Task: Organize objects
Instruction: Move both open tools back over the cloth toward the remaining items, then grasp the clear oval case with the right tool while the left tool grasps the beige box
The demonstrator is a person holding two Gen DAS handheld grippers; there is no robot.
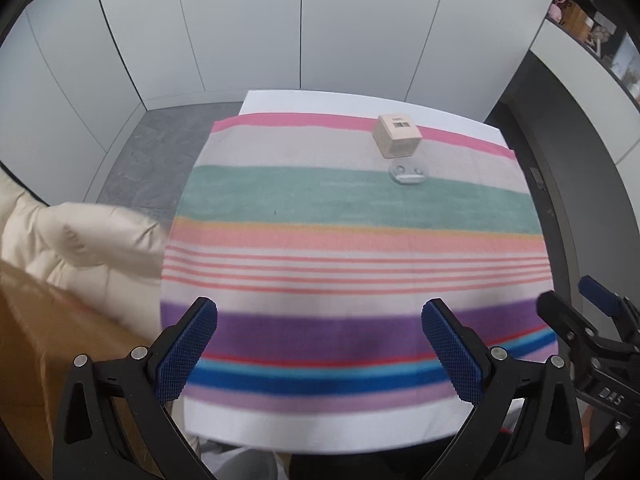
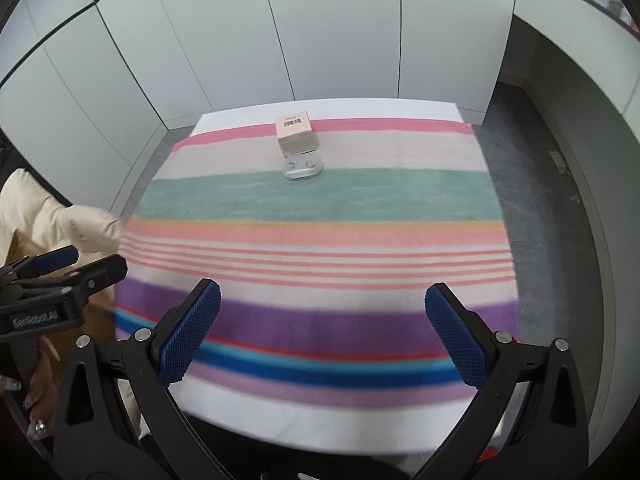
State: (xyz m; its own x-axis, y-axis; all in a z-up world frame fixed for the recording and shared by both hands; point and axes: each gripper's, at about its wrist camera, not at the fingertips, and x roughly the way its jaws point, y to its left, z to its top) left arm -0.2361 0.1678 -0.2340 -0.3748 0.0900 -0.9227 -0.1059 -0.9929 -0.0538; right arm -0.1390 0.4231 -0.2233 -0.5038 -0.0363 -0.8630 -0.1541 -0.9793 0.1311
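A small beige cardboard box [image 1: 397,135] [image 2: 297,133] with a barcode on top stands near the far edge of the striped cloth [image 1: 352,240] [image 2: 320,240]. Just in front of it lies a clear plastic case [image 1: 408,173] [image 2: 302,168], touching or nearly touching the box. My left gripper [image 1: 319,320] hangs open over the near purple stripe, far from both objects, with nothing between its blue pads. My right gripper [image 2: 323,300] is open too, empty, above the same near stripes. The right gripper [image 1: 580,312] also shows at the right edge of the left wrist view, and the left gripper [image 2: 72,264] at the left edge of the right wrist view.
The cloth covers a white table [image 1: 320,100] [image 2: 400,106] set against white wall panels. A cream padded sleeve [image 1: 80,240] [image 2: 60,224] and a brown cardboard box [image 1: 40,340] sit left of the table. A hand [image 2: 36,400] holds the left gripper. Grey floor lies on both sides.
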